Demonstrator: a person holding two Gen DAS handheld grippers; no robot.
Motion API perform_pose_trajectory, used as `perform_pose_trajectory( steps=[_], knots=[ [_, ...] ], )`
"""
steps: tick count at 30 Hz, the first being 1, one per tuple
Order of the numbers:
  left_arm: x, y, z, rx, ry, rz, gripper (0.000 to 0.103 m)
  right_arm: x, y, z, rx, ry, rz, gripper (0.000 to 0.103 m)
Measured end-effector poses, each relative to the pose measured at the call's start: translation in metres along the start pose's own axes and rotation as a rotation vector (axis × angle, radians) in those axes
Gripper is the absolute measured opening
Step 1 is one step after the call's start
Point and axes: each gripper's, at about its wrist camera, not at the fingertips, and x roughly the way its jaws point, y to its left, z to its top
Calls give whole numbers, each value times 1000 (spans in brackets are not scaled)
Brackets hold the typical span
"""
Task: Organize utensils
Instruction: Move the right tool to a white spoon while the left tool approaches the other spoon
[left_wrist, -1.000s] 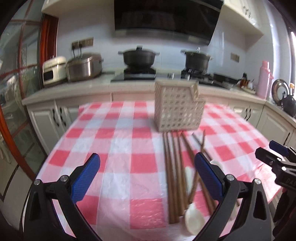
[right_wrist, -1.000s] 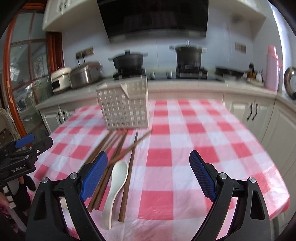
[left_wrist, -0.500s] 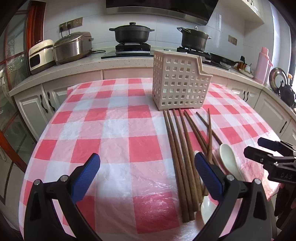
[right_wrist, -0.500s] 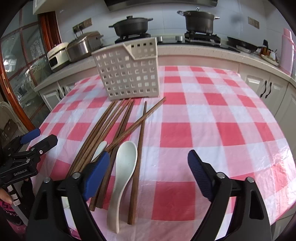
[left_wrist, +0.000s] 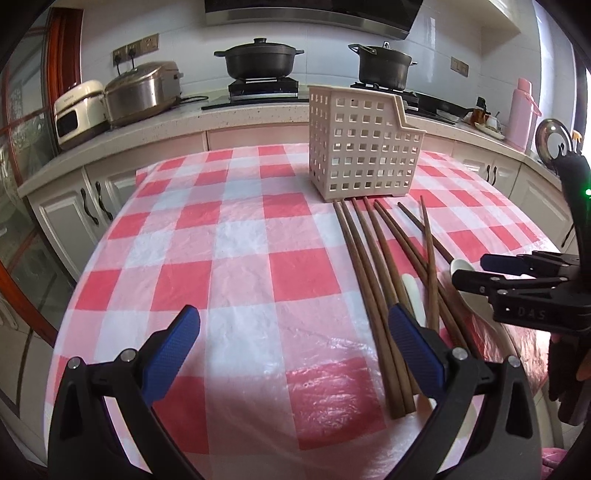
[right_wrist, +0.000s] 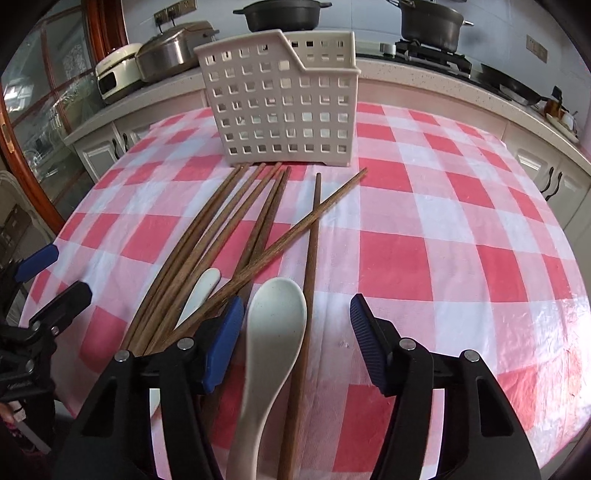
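Utensils all remain loose on the surface (right_wrist: 461, 221): chopsticks (right_wrist: 221, 229) and two spoons, none visibly in the holder (right_wrist: 284, 99). Right gripper (right_wrist: 295, 332) is closing astride one spoon (right_wrist: 273, 332), pads not yet touching. Left gripper (left_wrist: 291, 343) hangs open, empty.

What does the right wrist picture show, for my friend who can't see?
The right gripper is closing around a white spoon and one chopstick, touching neither. More chopsticks fan toward a white basket.

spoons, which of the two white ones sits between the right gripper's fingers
The larger spoon, bowl up between the closing right gripper; the smaller spoon lies left among the chopsticks.
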Motion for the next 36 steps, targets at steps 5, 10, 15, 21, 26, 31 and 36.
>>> perform_pose_trajectory(
  steps=[5, 10, 15, 21, 26, 31, 36],
  knots=[
    [4, 0, -1, -11, 5, -6, 98, 4, 8, 1, -26, 2, -8, 48],
    [7, -4, -1, -3, 18, -26, 97, 8, 5, 0, -15, 10, -18, 33],
    [8, -8, 1, 4, 18, -40, 93, 4, -2, 1, 6, -12, -28, 17],
    [11, -21, 4, 26, 30, -73, 87, 0, -21, -2, 43, -28, -31, 13],
    [13, -39, 6, 50, 72, -185, 72, -5, -35, -6, 83, -41, -31, 13],
    [4, -53, -2, 74, 86, -232, 63, -12, -39, -9, 89, -68, -8, 12],
    [-7, -69, -13, 124, 58, -211, 57, -17, -36, -14, 81, -96, 23, 6]
  ],
)
